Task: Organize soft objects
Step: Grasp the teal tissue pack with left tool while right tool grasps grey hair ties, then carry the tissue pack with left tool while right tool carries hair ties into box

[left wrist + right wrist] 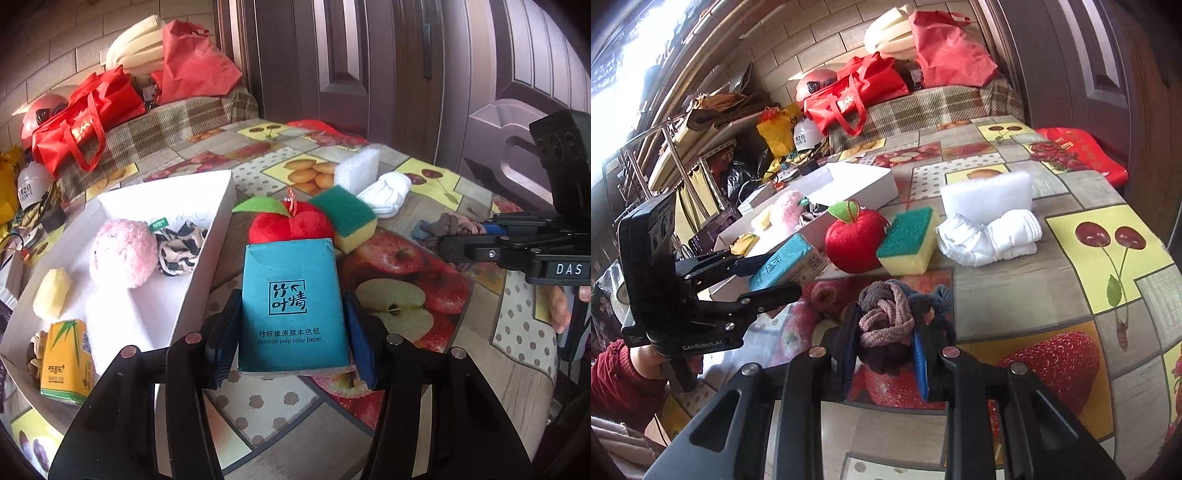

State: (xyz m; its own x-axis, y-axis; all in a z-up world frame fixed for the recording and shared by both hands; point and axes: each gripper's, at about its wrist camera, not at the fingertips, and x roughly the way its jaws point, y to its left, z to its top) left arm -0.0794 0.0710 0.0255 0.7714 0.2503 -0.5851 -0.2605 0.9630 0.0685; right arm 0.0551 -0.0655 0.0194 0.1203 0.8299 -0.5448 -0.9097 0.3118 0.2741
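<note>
Left tongs (293, 328) grip a teal tissue pack (293, 302) above the counter (424, 229) beside the box (155, 295), hiding the plush apple's (291, 221) base, while right tongs (884, 345) pinch knotted scrunchies (886, 314), lower part hidden.

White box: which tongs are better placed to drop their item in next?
Left, likely. The left tongs grip the teal tissue pack right beside the white box; the right tongs hold knotted cloths farther off.

I see fruit-print vinyl tablecloth (1071, 258) covering table. Beyond far edge, plaid-covered bench (923, 107) carries glossy red tote bag (857, 92), red fabric bag (949, 48), cream foam roll (890, 33). Pink helmet (814, 83) sits beside tote.
</note>
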